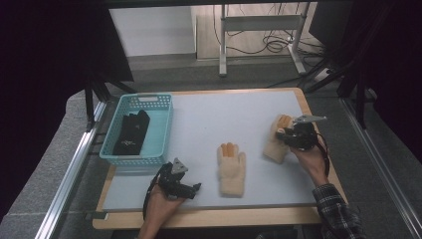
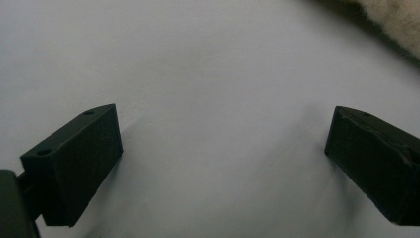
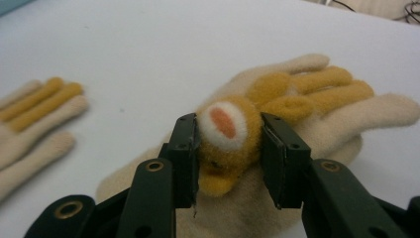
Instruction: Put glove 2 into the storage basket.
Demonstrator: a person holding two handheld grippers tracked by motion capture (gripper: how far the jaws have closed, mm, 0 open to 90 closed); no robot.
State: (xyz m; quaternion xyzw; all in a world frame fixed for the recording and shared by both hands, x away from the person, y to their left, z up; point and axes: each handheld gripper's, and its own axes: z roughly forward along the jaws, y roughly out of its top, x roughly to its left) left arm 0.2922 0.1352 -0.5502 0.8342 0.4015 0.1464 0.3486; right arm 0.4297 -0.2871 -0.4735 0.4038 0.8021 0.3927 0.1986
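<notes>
Two cream fleece gloves with orange fingers lie on the white table. One glove rests palm down near the middle front. The other glove lies at the right, and it carries an orange plush animal head with a white and pink snout. My right gripper is shut on that plush head, with a pad pressed into each side. My left gripper rests low over the table near the front left, its jaws wide apart with only bare table between them.
A turquoise basket stands at the table's left edge with a pair of black gloves inside. The middle glove's fuzzy edge shows beyond the left gripper. Metal rails run along both sides of the table.
</notes>
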